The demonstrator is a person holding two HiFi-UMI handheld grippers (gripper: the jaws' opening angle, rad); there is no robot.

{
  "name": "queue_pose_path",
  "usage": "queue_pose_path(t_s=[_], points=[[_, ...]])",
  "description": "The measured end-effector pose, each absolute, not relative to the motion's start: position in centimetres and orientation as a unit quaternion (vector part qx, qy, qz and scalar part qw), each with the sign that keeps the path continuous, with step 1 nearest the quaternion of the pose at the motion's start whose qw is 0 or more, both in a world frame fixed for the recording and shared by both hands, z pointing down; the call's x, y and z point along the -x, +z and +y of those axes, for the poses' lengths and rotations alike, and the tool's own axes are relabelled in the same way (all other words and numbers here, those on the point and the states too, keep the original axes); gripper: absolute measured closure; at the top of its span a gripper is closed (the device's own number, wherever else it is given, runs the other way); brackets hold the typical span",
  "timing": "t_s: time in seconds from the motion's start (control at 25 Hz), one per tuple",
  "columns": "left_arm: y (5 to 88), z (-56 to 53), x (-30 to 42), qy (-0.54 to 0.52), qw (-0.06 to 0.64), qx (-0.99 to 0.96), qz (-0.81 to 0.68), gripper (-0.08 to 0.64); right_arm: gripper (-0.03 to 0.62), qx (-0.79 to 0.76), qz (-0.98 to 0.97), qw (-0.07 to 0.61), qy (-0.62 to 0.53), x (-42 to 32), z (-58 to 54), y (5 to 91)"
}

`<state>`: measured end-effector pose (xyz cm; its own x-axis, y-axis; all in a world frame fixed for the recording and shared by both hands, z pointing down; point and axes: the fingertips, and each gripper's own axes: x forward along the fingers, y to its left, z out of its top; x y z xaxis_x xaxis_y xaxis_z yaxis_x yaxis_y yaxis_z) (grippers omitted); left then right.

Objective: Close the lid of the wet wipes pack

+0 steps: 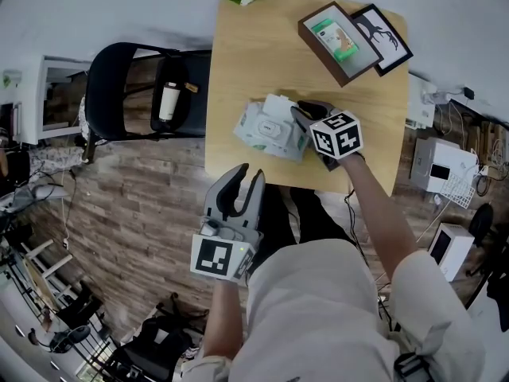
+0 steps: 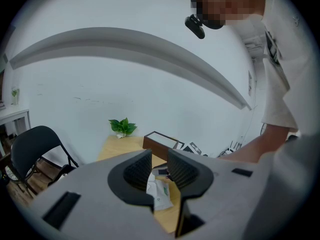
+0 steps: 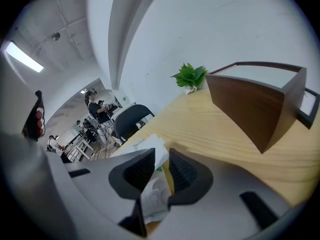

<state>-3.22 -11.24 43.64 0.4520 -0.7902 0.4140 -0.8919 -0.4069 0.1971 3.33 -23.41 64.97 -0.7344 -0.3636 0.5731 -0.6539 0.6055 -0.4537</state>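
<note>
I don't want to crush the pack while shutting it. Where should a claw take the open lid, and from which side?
Probably the raised free edge of the lid: a thin white flap standing up at the far side of the wipes pack, easy to pinch across. Come from the near right, where the right claw sits.

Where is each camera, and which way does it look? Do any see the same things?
Head view: on the person's head, looking steeply down at the table and wet wipes pack; left gripper, right gripper and arms show.
Left gripper view: on the left gripper by the table's near edge, facing the wall; its jaws and the right arm show.
Right gripper view: on the right gripper at the pack, facing the plant; only its jaws show.
Shared: both gripper views see the plant, brown frame and chair.
</note>
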Motion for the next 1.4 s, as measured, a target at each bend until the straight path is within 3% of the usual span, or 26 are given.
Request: queue_pose_path(t_s=[1.4], points=[[40.7, -10.3, 7.7, 0.115, 0.169, -0.877, -0.435, 0.468, 0.546, -0.361, -0.858, 0.232, 0.284, -1.5, -20.7, 60.6]])
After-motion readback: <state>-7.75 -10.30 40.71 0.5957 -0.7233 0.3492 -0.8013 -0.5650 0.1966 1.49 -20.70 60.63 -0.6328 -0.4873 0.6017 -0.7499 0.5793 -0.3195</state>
